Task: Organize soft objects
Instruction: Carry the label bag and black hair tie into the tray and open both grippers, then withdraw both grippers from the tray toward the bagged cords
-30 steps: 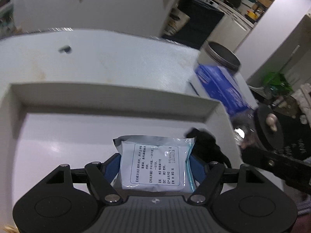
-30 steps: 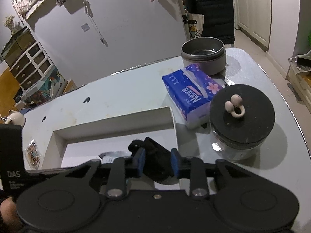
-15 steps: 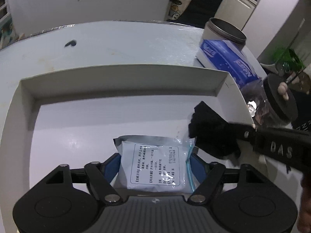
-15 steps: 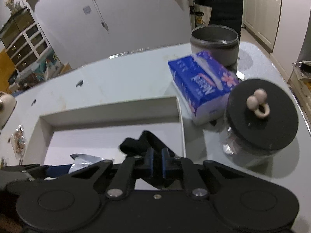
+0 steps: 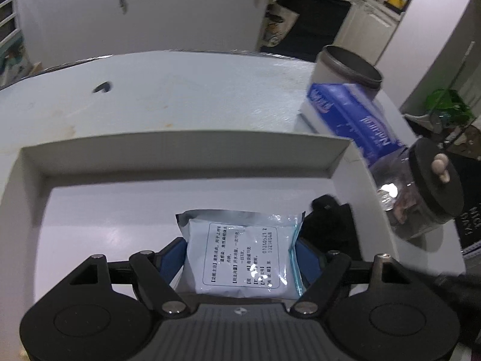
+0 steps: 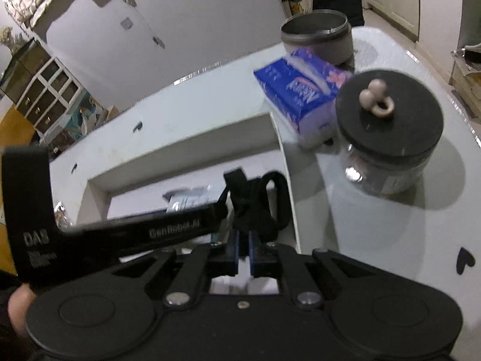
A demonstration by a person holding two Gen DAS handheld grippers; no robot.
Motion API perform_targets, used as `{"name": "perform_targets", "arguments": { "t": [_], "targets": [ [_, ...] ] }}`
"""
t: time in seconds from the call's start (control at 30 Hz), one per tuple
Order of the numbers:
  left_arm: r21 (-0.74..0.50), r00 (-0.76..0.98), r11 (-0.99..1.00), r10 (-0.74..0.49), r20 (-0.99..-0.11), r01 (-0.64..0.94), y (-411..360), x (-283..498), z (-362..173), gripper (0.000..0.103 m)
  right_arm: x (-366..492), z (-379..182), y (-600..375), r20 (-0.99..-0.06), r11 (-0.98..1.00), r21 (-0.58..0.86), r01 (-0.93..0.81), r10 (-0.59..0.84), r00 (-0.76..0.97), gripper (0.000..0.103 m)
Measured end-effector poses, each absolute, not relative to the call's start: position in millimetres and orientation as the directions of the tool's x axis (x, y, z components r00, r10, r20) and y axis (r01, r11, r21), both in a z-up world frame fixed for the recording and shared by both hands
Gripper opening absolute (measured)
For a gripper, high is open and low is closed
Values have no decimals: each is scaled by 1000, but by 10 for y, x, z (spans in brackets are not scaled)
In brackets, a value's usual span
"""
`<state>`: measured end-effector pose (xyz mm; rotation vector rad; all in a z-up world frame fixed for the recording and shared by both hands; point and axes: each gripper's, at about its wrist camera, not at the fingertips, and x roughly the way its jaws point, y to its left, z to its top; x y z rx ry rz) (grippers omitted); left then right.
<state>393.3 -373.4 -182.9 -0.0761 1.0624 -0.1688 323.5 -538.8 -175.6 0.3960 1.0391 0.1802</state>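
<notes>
My left gripper (image 5: 239, 252) is shut on a white sachet with printed text (image 5: 240, 255), held over the floor of a white open box (image 5: 186, 150). A black fabric piece (image 5: 330, 228) lies in the box's right part, beside the sachet. In the right wrist view my right gripper (image 6: 243, 251) is shut on that black fabric piece (image 6: 255, 207), at the box's right wall (image 6: 285, 186). The left gripper's black body (image 6: 135, 231) crosses the right wrist view in front of the sachet (image 6: 186, 200).
A blue tissue pack (image 6: 300, 90) lies right of the box. A glass jar with a black lid (image 6: 387, 126) stands beside it. A grey metal tin (image 6: 318, 36) is behind them. The white table (image 5: 180, 96) extends past the box.
My right gripper closed on the black fabric and drew back toward the box's right edge. My left gripper kept its hold on the sachet and shifted slightly over the box.
</notes>
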Motion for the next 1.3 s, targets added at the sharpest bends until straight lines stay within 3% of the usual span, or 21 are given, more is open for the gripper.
{"name": "perform_targets", "arguments": {
  "t": [0.2, 0.67, 0.73, 0.97, 1.1, 1.3],
  "targets": [
    [-180, 464, 983, -180, -867, 45, -3627, 3827, -1824, 101, 3227, -1587, -5482, -770, 910, 412, 43, 323, 550, 7],
    [-251, 533, 965, -253, -808, 77, -3393, 3539, -1388, 100, 3013, -1415, -5540, -756, 921, 388, 39, 294, 585, 11],
    [-245, 545, 966, -252, -800, 87, -3374, 3471, -1314, 100, 2959, -1389, -5531, -754, 923, 382, 32, 292, 589, 18],
    [-228, 583, 966, -256, -771, 122, -3291, 3186, -1080, 100, 2750, -1285, -5532, -741, 936, 351, 22, 263, 618, 28],
    [-205, 611, 969, -246, -753, 137, -3234, 3004, -977, 101, 2620, -1214, -5526, -727, 944, 330, 9, 248, 640, 49],
    [-186, 641, 972, -232, -731, 140, -3111, 2770, -882, 103, 2419, -1113, -5502, -709, 959, 284, 6, 206, 674, 68]
  ]
}}
